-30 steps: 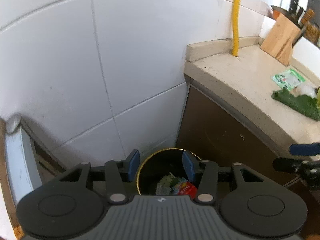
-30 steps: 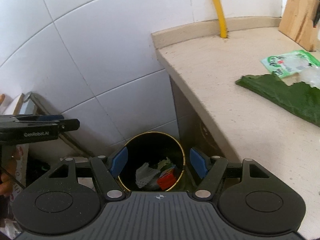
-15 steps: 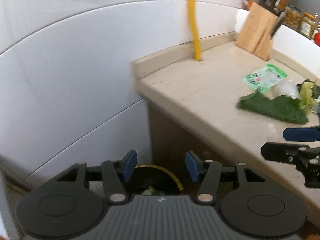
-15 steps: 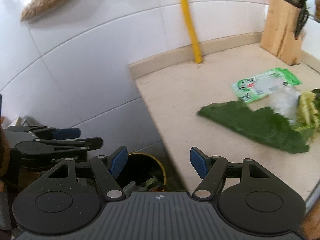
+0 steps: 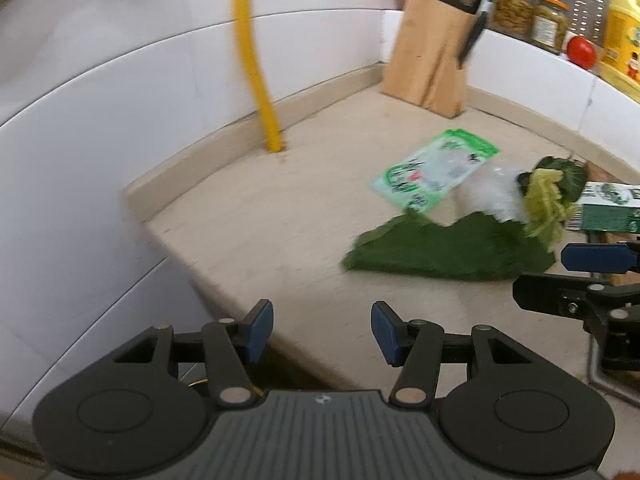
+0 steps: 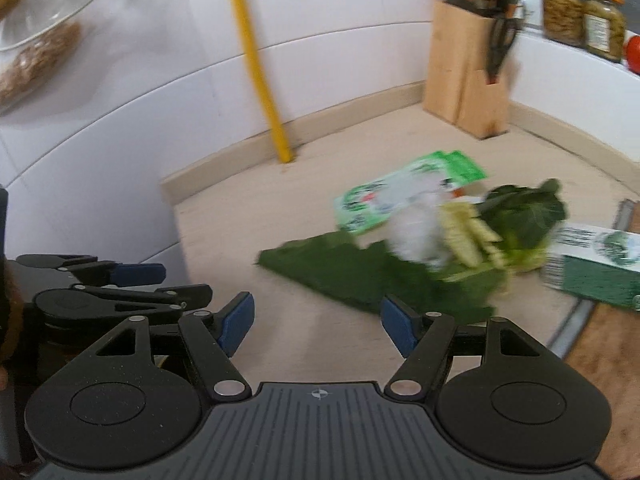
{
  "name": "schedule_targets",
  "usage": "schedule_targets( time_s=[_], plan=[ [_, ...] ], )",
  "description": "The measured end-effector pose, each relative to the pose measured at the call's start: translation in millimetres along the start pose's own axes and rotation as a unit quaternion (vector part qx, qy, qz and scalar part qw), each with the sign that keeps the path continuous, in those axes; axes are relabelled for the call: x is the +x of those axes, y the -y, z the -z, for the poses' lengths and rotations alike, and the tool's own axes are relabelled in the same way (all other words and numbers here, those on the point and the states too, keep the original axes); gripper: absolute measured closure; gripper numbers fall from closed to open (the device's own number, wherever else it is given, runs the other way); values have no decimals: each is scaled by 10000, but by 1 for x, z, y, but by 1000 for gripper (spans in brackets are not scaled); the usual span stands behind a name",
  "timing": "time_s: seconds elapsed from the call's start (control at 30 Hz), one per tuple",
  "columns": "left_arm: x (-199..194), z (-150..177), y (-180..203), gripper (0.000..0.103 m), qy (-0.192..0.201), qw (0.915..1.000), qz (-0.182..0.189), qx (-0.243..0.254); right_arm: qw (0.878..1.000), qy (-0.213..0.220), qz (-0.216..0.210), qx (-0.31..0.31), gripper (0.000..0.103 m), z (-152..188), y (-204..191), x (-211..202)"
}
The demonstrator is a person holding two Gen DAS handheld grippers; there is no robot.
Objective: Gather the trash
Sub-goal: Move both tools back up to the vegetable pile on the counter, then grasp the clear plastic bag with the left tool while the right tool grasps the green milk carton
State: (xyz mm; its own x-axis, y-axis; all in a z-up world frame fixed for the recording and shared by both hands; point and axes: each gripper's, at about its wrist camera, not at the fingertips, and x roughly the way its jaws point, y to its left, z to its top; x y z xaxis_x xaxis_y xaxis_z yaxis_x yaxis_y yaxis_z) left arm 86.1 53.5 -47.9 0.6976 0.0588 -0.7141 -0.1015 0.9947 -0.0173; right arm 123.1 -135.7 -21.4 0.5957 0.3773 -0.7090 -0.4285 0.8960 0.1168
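Note:
Trash lies on the beige counter (image 5: 280, 220): a green-and-white wrapper (image 5: 436, 170) (image 6: 400, 196), a large dark green leaf (image 5: 440, 254) (image 6: 352, 272), crumpled clear plastic (image 5: 488, 196) (image 6: 416, 232), pale vegetable scraps (image 5: 548, 204) (image 6: 472, 236) and a green carton (image 5: 608, 212) (image 6: 596, 264). My left gripper (image 5: 322, 332) (image 6: 180, 282) hangs open and empty over the counter's near left corner. My right gripper (image 6: 318, 324) (image 5: 548, 276) is open and empty too, just short of the leaf's near edge.
A wooden knife block (image 5: 432, 60) stands in the back corner and a yellow pipe (image 5: 256, 72) rises from the counter along the white tiled wall. Jars (image 5: 552, 24), a red tomato (image 5: 580, 50) and a yellow bottle (image 5: 620, 28) sit on a ledge at right.
Both grippers swung up and to the right, away from the gold-rimmed bin on the floor, which has dropped out of view. The counter and its trash now fill both views.

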Motion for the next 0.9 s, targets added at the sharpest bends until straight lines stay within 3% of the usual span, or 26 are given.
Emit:
schedule_targets(
  time_s=[0.33, 0.5, 0.9],
  plan=[
    [24, -18, 42, 54, -33, 9985, 281, 458, 9993, 8, 361, 62, 27, -2, 44, -1],
    [34, -26, 54, 54, -112, 9979, 481, 414, 9987, 48, 504, 69, 26, -6, 67, -3],
    [45, -58, 82, 54, 90, 9936, 813, 775, 9976, 101, 622, 277, 26, -15, 111, 2]
  ],
)
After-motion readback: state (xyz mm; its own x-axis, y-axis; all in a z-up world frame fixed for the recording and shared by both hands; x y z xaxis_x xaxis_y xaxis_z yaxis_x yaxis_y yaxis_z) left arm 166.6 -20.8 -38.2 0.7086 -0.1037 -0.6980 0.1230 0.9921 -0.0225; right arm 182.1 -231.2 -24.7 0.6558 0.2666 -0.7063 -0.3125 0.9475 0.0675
